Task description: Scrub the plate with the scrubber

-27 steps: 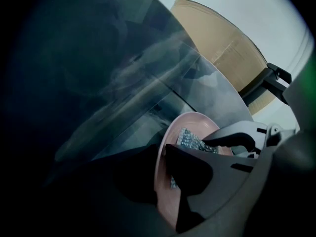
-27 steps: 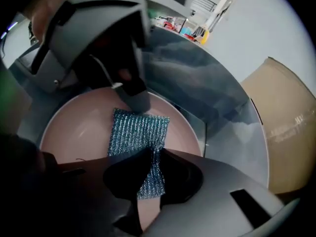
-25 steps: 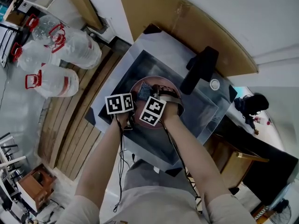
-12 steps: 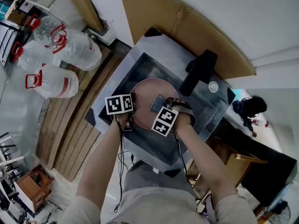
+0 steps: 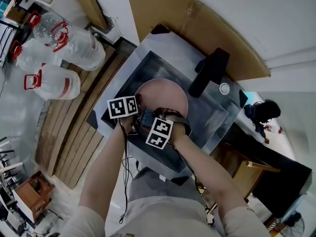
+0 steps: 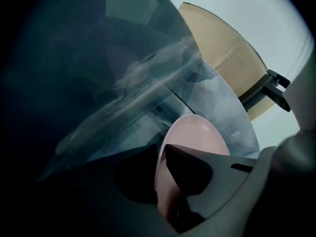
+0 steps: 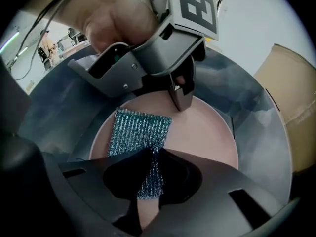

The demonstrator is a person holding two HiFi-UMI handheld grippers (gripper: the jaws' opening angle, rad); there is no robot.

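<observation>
A round pink plate (image 5: 165,94) sits in the steel sink (image 5: 210,116). My left gripper (image 5: 137,112) is shut on the plate's near-left rim; in the left gripper view the plate (image 6: 197,136) runs edge-on between the jaws of the left gripper (image 6: 161,154). My right gripper (image 5: 148,119) is shut on a teal-silver mesh scrubber (image 5: 146,115). In the right gripper view the scrubber (image 7: 139,128) lies flat on the plate (image 7: 200,132), its near end pinched in the right gripper (image 7: 154,157). The left gripper (image 7: 181,97) clamps the far rim there.
A black faucet (image 5: 208,72) stands over the sink's far side, with a small white fitting (image 5: 225,88) beside it. A brown cardboard sheet (image 5: 197,28) leans behind the sink. Large clear water jugs (image 5: 59,51) and wooden planks (image 5: 74,132) lie at the left.
My right gripper swept the scrubber rightward across the plate, then back to the near-left part next to the left gripper. The left gripper has kept its hold on the rim.
</observation>
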